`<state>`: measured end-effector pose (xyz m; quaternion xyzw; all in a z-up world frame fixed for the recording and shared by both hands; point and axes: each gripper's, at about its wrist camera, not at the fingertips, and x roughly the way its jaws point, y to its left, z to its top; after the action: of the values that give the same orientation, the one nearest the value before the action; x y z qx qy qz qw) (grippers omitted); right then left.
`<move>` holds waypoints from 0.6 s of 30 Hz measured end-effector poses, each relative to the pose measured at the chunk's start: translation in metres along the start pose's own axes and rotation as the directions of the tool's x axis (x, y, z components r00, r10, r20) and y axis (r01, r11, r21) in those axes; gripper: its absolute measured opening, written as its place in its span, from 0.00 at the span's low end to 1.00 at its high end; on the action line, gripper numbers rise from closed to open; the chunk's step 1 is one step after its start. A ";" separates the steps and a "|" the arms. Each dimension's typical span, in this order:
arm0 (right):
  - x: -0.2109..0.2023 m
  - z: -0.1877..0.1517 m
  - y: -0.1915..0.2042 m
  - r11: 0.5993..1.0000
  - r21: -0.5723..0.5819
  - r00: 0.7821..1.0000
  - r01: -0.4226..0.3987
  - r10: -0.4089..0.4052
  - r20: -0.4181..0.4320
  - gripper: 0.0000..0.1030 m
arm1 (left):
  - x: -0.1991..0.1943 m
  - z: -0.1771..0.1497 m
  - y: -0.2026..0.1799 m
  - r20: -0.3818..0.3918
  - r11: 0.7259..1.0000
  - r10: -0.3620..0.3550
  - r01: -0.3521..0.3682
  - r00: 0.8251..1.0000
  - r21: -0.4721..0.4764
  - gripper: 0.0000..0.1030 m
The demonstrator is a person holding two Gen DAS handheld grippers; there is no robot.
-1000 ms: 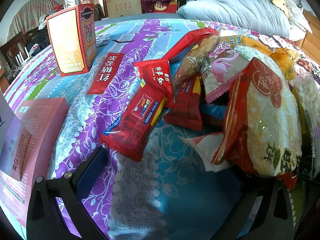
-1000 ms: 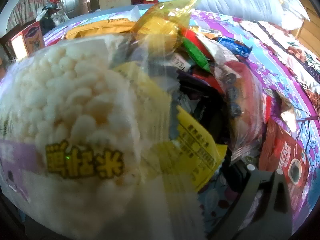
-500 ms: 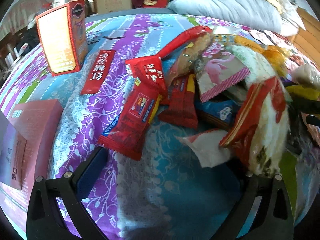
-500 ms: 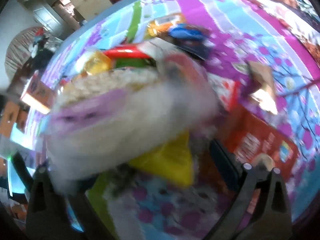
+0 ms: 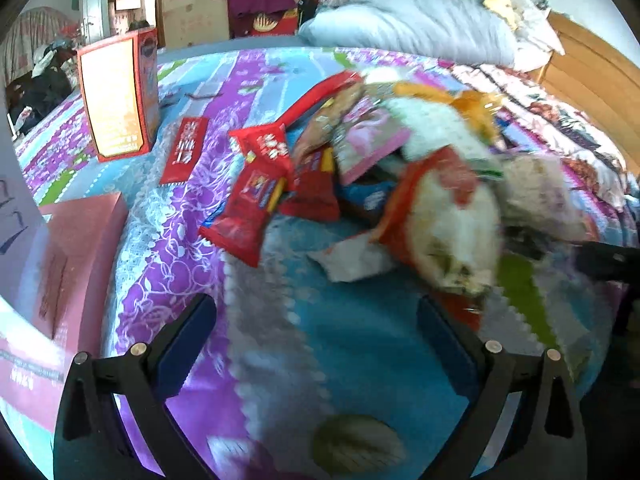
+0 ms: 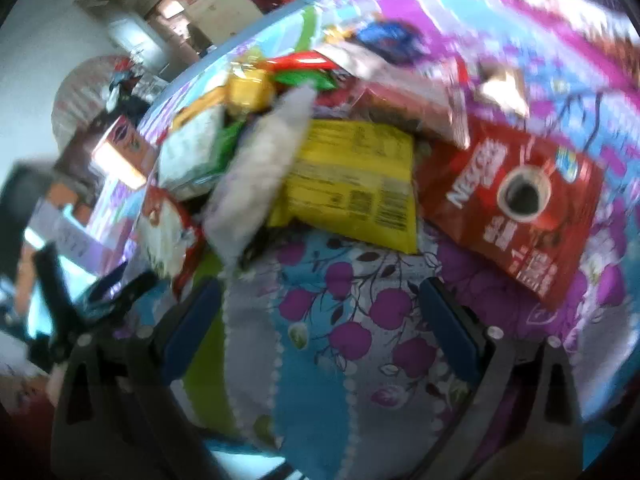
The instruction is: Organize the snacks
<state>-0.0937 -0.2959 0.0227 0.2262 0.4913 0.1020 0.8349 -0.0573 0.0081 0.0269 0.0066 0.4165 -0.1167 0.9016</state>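
On the floral purple-and-blue bedspread [image 5: 172, 240], a loose pile of snack packets [image 5: 360, 168] fills the middle, and the cloth just in front of both tools lies bare. The left gripper [image 5: 316, 328] hovers low over that bare strip with its jaws spread wide and nothing between the blue pads [image 5: 188, 344]. The nearest packets to it are a long red foil wrapper [image 5: 248, 208] at the pile's front left and a red-trimmed clear bag of white puffed rice [image 5: 452, 224] at the front right; that bag is blurred. Left of the pile there is open bedspread up to three things: one tall orange-and-red carton standing upright [image 5: 118, 96], one flat red sachet [image 5: 185, 150] lying beside it, and one pink flat box [image 5: 76, 256] at the near left edge. A grey-blue rolled quilt [image 5: 412, 24] lies along the far side of the bed, and a wooden headboard [image 5: 592, 76] closes the right.

From the right wrist, the right gripper [image 6: 320, 328] also stands with jaws spread and empty over clear cloth. Just beyond it lie one yellow printed packet [image 6: 356, 184], one red coffee box with a cup picture [image 6: 516, 204] beside it to the right, and one white puffed-rice bag [image 6: 260, 172] tilted on edge at the left. Further packets behind are too blurred to count.
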 end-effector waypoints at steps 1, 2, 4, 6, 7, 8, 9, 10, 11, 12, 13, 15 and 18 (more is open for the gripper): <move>0.000 0.001 -0.001 1.000 0.006 1.000 -0.007 0.007 0.006 0.97 | -0.005 0.000 -0.003 0.012 1.000 -0.004 0.004 1.000 0.003 0.98; 0.000 0.001 -0.001 1.000 0.004 1.000 -0.007 0.007 0.003 0.98 | -0.011 0.001 -0.007 0.026 1.000 -0.007 0.007 1.000 0.004 0.98; -0.001 0.000 0.004 1.000 -0.012 1.000 -0.002 0.002 0.003 1.00 | -0.020 0.006 -0.012 0.057 1.000 -0.026 0.026 0.998 0.000 0.98; 0.001 0.000 0.004 1.000 -0.015 1.000 0.003 -0.003 0.002 1.00 | -0.025 0.015 -0.016 0.079 0.998 -0.063 0.063 0.995 -0.002 0.98; 0.001 0.000 0.004 1.000 -0.013 1.000 0.000 0.000 0.003 1.00 | -0.025 0.021 -0.018 0.082 0.997 -0.083 0.084 0.993 -0.001 0.98; 0.001 0.000 0.003 1.000 -0.008 1.000 -0.004 0.004 0.005 1.00 | -0.023 0.028 -0.021 0.083 0.994 -0.107 0.107 0.991 0.004 0.98; 0.000 0.000 0.002 1.000 -0.002 1.000 -0.010 0.010 0.006 1.00 | -0.020 0.035 -0.022 0.081 0.993 -0.122 0.121 0.989 0.010 0.98; 0.000 -0.001 0.002 1.000 0.003 1.000 -0.017 0.017 0.008 1.00 | -0.015 0.042 -0.026 0.076 0.990 -0.143 0.142 0.987 0.020 0.98; 0.000 -0.002 0.001 1.000 0.008 1.000 -0.023 0.023 0.010 1.00 | -0.011 0.045 -0.031 0.063 0.988 -0.150 0.149 0.987 0.029 0.98; -0.001 -0.001 -0.002 0.999 0.013 0.999 -0.030 0.030 0.012 1.00 | -0.002 0.048 -0.034 0.040 0.988 -0.149 0.147 0.988 0.043 0.98; -0.002 -0.002 -0.005 0.999 0.018 0.999 -0.038 0.038 0.014 1.00 | 0.005 0.050 -0.040 0.017 0.987 -0.151 0.150 0.988 0.057 0.97; -0.002 -0.002 -0.006 0.999 0.025 0.999 -0.047 0.046 0.016 1.00 | 0.014 0.051 -0.048 -0.027 0.983 -0.168 0.170 0.985 0.071 0.78; -0.003 -0.003 -0.007 0.998 0.027 0.999 -0.052 0.051 0.017 1.00 | 0.014 0.051 -0.056 -0.084 0.969 -0.245 0.247 0.966 0.018 0.32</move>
<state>-0.0982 -0.3026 0.0202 0.2512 0.4799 0.1147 0.8327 -0.0224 -0.0549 0.0539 -0.0276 0.4484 -0.2333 0.8624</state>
